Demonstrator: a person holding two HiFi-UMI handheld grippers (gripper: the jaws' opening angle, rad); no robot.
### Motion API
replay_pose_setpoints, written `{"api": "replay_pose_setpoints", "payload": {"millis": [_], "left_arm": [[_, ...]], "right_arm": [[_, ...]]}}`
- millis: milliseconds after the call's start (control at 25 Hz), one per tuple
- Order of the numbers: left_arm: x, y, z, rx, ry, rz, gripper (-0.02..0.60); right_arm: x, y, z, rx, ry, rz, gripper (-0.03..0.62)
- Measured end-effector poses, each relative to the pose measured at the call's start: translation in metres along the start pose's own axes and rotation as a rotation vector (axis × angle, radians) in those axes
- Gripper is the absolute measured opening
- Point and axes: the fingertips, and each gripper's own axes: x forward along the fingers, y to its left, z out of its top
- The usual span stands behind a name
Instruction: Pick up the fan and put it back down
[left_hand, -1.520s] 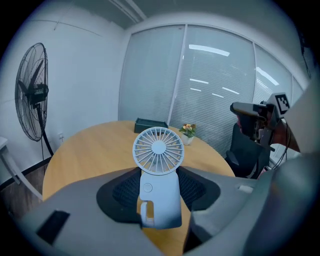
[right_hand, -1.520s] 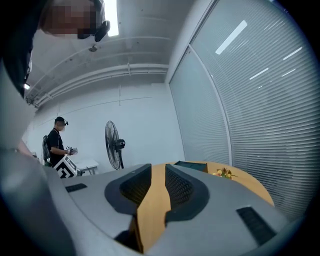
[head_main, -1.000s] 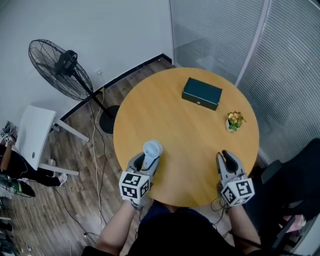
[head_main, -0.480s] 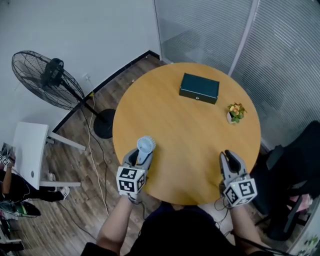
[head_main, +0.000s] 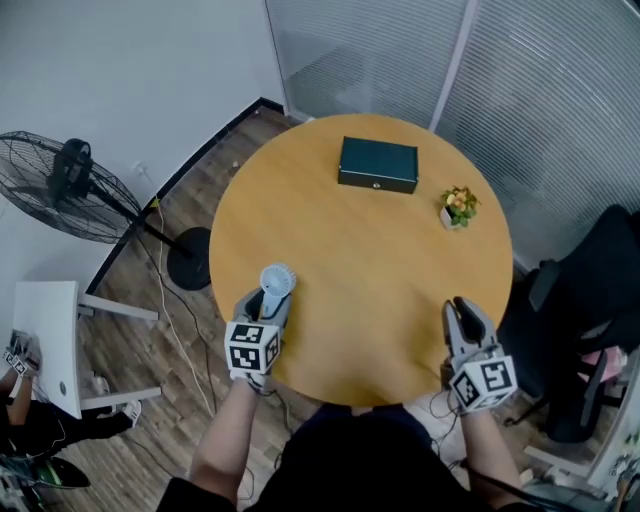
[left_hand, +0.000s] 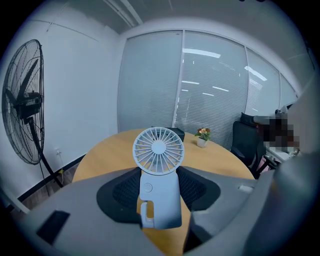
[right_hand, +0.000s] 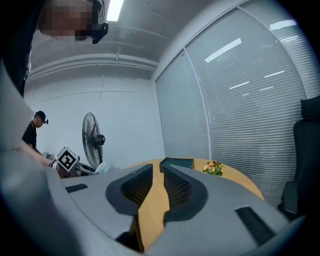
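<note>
Round wooden desk (head_main: 360, 240), glass-walled office: left tongs (head_main: 262, 303) are clamping the small fan (head_main: 277, 282) by its handle, holding it upright over the near edge. Right tongs (head_main: 462, 320) have just been closing and are sitting almost together, nothing between. I'm guessing set-down is the step; next needs gentle lowering, then releasing.

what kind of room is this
Probably a small office meeting room: a round wooden table, glass partitions fitted with blinds, a black office chair, and a pedestal fan by the wall.
</note>
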Motion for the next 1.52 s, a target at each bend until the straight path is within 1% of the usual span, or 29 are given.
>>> {"api": "replay_pose_setpoints", "payload": {"millis": [240, 400, 520, 720, 920, 1040, 1240, 1520], "left_arm": [[0.03, 0.015, -0.017, 0.035, 0.062, -0.032, 0.215], [0.046, 0.025, -0.031, 0.055, 0.121, -0.021, 0.215], [0.052, 0.03, -0.045, 0.049, 0.166, -0.005, 0.215], [0.065, 0.05, -0.057, 0.039, 0.223, 0.04, 0.215], [0.082, 0.073, -0.079, 0.019, 0.29, 0.092, 0.215], [0.092, 0.082, -0.092, 0.007, 0.325, 0.105, 0.216], [0.104, 0.089, -0.086, 0.061, 0.319, 0.122, 0.216], [0.109, 0.091, -0.097, 0.046, 0.35, 0.12, 0.216]], "right_arm": [[-0.004, -0.005, -0.009, 0.008, 0.019, -0.07, 0.074], [-0.004, -0.002, -0.015, 0.025, 0.018, -0.071, 0.074], [-0.005, -0.003, -0.015, 0.027, 0.021, -0.06, 0.074], [-0.001, -0.02, -0.009, 0.027, 0.028, -0.06, 0.072], [0.002, -0.031, -0.018, 0.031, 0.06, -0.064, 0.072], [0.005, -0.033, -0.023, 0.032, 0.08, -0.063, 0.072], [0.011, -0.028, -0.024, 0.036, 0.092, -0.04, 0.072], [0.02, -0.017, -0.027, 0.04, 0.104, -0.005, 0.071]]}}
